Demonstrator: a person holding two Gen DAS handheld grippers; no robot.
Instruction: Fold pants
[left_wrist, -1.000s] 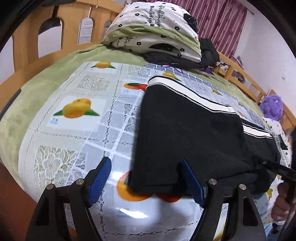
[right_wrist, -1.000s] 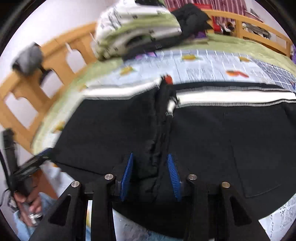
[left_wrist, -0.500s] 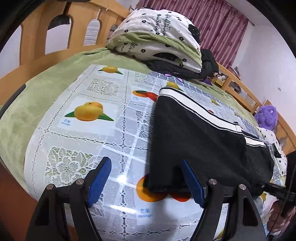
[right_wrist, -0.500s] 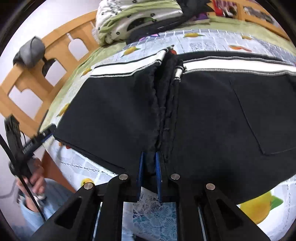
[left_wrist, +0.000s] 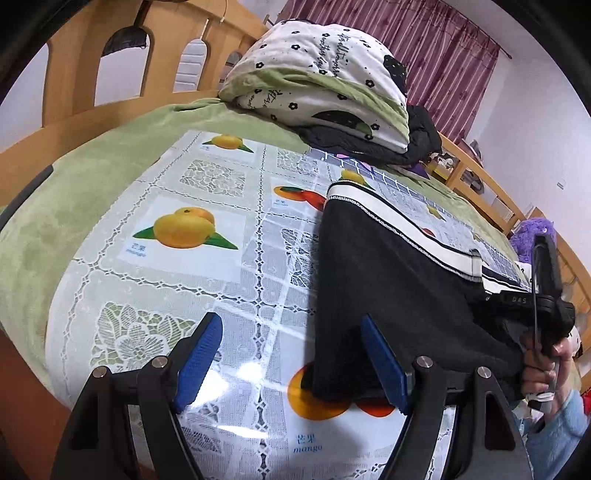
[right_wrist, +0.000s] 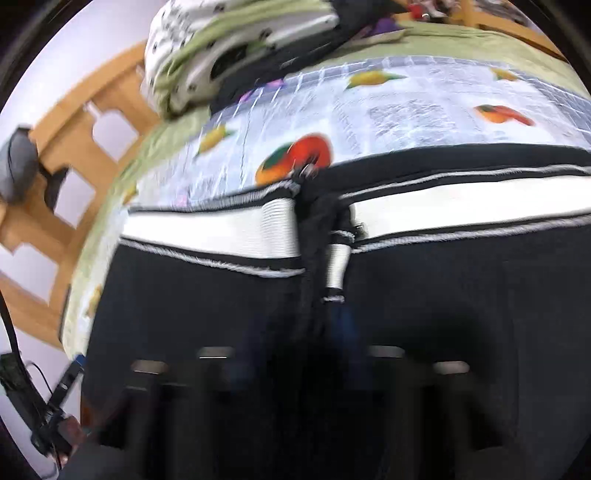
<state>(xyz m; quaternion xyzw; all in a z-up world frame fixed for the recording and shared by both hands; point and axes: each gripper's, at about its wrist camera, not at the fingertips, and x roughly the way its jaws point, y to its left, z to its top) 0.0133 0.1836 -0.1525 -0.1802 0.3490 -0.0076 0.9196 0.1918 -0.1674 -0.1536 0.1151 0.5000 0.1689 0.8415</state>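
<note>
The black pants with a white striped waistband lie on the fruit-print tablecloth. My left gripper is open and empty at the pants' near left corner; its right finger touches the fabric edge. In the right wrist view, which is blurred, the pants fill the frame, bunched along the middle under the waistband. My right gripper is dark and smeared against the black cloth; it appears shut on the bunched fabric. The right gripper's handle and hand show in the left wrist view.
A folded white and green quilt on dark clothes sits at the bed's far end. A wooden bed frame borders the left. A purple plush toy lies far right. Green blanket surrounds the tablecloth.
My right gripper shut on the bunched middle of the pants and has moved forward toward the waistband, its view blurring. My left gripper drew back slightly and stayed open.
</note>
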